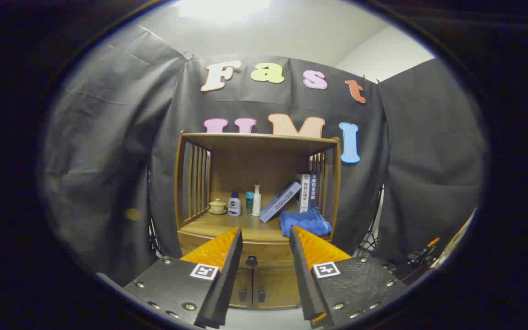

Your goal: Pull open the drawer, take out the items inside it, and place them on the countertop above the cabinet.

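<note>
Wooden drawer [251, 256] closed — gripper [264, 236] open; book [280, 200] titles perhaps Chinese.

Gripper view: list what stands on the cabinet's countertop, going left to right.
Lidded cup on a saucer → dark-capped white bottle → teal bottle → white pump bottle → leaning book → upright books. The open gripper hangs in front of the closed drawer's knob.

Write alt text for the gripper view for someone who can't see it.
The open gripper points at a wooden cabinet, its closed drawer's knob showing between the fingers. On the countertop beyond stand a small cup, bottles, leaning books and a blue cloth.
</note>
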Available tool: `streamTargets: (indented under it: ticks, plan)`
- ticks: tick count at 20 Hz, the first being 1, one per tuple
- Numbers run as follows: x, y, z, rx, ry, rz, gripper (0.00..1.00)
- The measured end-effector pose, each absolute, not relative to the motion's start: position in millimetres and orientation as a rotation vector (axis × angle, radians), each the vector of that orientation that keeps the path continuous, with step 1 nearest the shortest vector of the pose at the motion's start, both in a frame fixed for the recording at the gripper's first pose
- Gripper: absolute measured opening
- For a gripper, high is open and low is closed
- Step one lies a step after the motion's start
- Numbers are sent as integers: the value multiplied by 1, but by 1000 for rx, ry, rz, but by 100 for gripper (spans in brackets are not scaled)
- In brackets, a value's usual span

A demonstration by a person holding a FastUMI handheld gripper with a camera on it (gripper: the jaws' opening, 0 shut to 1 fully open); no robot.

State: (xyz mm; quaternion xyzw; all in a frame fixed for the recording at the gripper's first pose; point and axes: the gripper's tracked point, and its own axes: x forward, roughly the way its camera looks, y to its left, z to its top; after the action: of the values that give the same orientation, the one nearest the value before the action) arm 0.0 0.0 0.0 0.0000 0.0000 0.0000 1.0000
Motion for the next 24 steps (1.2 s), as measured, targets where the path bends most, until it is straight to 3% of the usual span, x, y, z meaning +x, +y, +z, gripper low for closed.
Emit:
streamTargets:
  ticks: [15,24]
  plan:
    - [-7,-19,1,24,-14,-43,61]
    - [89,26,-73,46,91,32,61]
